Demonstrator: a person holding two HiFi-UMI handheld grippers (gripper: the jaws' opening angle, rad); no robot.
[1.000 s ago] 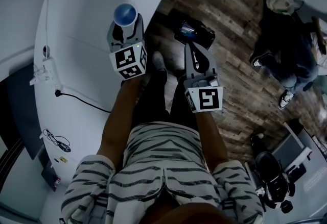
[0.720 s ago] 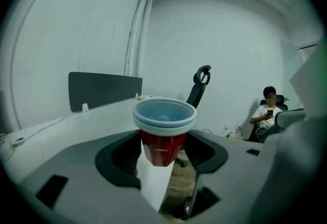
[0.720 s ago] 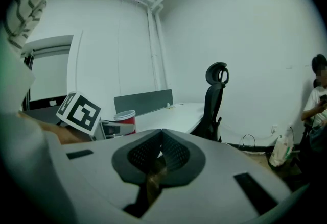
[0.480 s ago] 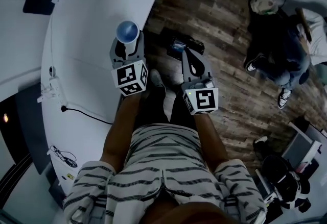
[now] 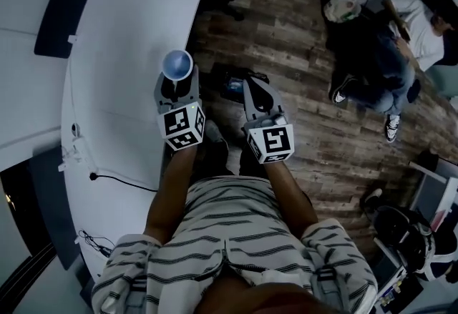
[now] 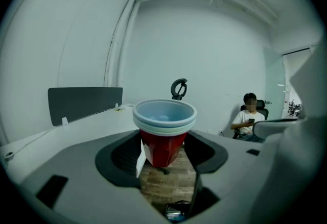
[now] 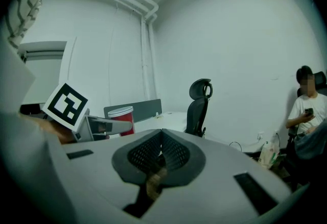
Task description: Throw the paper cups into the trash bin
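Cannot count the stacked cups [image 6: 164,116]: only nested rims and one red wall to go by. From the head view, just a blue mouth, with the rest buried in the left tool [image 5: 177,81]. Cannot identify the dark thing [image 5: 230,84] on the floor, half behind the right tool [image 5: 256,91] and cut by the bottom edge in the left gripper view. In the right gripper view, cups half hidden behind the left tool, and seated person [image 7: 306,110] cut off at the right edge.

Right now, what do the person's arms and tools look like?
The left tool and right tool are grey with black meshed pads; each carries a white cube with black square markers. The person wears a short-sleeved, dark-striped pale shirt.
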